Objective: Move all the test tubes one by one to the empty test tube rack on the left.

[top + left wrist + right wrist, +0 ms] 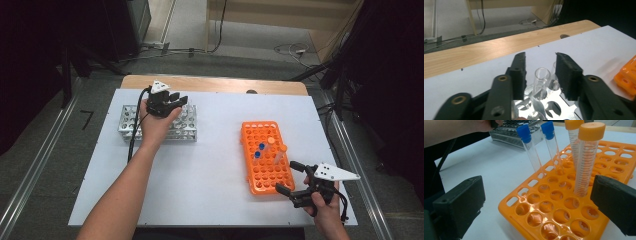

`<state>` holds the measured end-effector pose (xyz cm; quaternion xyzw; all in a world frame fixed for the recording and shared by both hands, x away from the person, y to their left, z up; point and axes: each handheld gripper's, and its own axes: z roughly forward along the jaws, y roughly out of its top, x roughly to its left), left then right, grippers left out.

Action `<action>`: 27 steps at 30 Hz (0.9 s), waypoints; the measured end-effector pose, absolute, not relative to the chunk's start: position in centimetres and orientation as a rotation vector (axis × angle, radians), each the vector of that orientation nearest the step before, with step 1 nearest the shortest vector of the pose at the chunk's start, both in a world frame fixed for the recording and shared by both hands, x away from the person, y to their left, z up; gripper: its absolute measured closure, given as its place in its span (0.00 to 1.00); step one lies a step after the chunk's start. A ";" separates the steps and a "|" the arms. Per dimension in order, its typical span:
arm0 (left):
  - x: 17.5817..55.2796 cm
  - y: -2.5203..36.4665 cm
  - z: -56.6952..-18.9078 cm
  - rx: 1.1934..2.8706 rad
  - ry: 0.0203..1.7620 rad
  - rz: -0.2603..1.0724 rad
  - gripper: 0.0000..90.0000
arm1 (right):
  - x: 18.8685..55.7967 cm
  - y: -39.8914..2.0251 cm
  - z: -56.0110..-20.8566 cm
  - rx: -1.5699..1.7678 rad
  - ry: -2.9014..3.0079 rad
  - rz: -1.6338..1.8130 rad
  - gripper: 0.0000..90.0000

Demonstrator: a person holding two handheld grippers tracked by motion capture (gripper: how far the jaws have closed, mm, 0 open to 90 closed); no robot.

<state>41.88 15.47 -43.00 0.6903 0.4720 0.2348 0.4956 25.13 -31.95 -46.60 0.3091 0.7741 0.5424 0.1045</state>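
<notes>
Glass tube (541,82): upright in metal rack (554,105), between my left gripper (540,71) pads, untouched | jaws parted | step: lift straight up, clear of neighbouring holes | right gripper (536,205): wide apart beside orange rack (564,202).

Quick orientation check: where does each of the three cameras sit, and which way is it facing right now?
High view: above the person's side, looking forward and down on the white table; both forearms, left gripper and right gripper show.
Left gripper view: rides the left gripper, looking past its black jaws at an uncapped glass tube in the metal rack.
Right gripper view: looks between open jaws across the orange rack.
Shared: the orange rack and metal rack.
</notes>
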 end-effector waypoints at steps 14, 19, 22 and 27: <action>37.6 16.0 -42.3 1.655 1.073 0.492 0.26 | 25.5 -31.8 -46.6 0.946 2.253 1.570 0.00; 35.6 15.8 -42.4 1.649 1.033 0.467 0.18 | 25.9 -31.7 -46.8 0.974 2.242 1.553 0.03; 34.3 15.3 -42.5 1.673 1.007 0.463 0.14 | 26.2 -31.5 -46.9 0.982 2.240 1.536 0.04; 32.3 14.5 -42.9 1.674 0.981 0.433 0.06 | 26.7 -31.4 -47.1 1.006 2.242 1.523 0.05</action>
